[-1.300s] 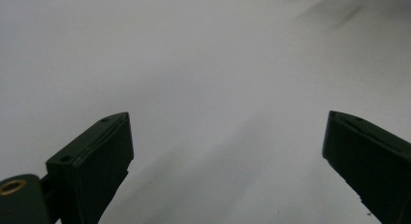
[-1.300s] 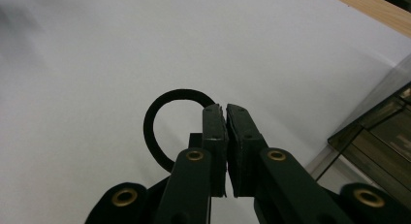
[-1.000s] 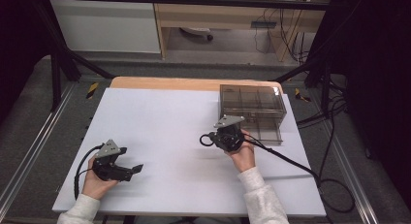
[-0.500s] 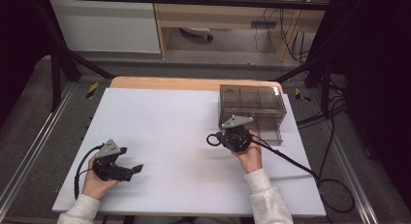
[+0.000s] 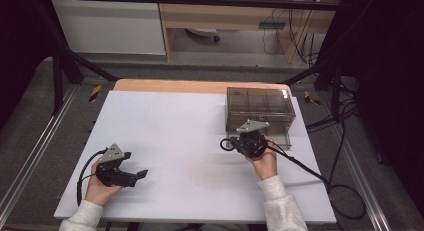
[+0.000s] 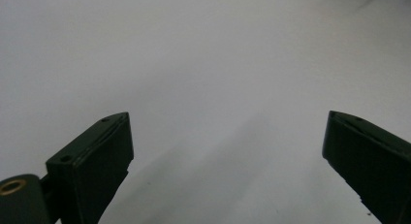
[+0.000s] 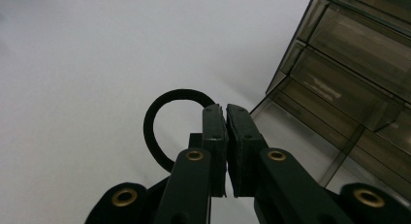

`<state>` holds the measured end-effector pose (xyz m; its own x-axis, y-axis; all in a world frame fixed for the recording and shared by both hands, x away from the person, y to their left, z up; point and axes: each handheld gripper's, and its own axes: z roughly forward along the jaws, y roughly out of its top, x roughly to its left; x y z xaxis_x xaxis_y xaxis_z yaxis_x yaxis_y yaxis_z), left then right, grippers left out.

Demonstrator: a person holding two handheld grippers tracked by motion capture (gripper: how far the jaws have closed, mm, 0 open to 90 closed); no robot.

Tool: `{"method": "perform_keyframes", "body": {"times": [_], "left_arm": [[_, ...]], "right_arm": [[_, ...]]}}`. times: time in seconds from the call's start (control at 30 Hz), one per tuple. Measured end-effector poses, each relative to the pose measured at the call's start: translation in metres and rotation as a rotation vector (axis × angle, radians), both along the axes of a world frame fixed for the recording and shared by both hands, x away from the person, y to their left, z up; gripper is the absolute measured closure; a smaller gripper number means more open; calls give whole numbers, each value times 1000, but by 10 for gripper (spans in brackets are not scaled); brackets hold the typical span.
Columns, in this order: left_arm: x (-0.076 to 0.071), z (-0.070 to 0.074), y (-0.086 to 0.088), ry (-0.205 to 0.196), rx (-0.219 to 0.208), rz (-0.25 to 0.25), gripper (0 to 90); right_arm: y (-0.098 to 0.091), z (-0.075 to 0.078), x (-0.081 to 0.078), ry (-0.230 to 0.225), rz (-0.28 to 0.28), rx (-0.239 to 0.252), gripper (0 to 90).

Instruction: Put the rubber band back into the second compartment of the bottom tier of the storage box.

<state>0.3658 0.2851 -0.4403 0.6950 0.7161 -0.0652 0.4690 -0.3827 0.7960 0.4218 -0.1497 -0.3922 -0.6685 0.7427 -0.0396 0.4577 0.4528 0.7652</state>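
1. Ring (image 7: 160, 117), black, pinched at its edge by the right gripper (image 7: 225, 110), held just beside the smoky plastic drawer box (image 5: 260, 108).
2. Left gripper (image 5: 134, 172) rests on the white table (image 5: 175, 131), jaws spread wide, nothing between.

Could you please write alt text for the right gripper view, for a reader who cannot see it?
The right claw, jaws shut, pinches a thin black ring that sticks out to the left of the jaws above a white table. To the right stands a smoky transparent drawer box with its bottom drawer pulled out toward the claw.
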Motion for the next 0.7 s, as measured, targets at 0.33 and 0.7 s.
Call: {"method": "perform_keyframes", "body": {"times": [0.33, 0.7], "left_arm": [[0, 0, 0, 1, 1, 1, 42], [0, 0, 0, 0, 2, 1, 42]], "right_arm": [[-13, 0, -1, 0, -28, 0, 873], [-29, 3, 1, -11, -72, -9, 873]]}}
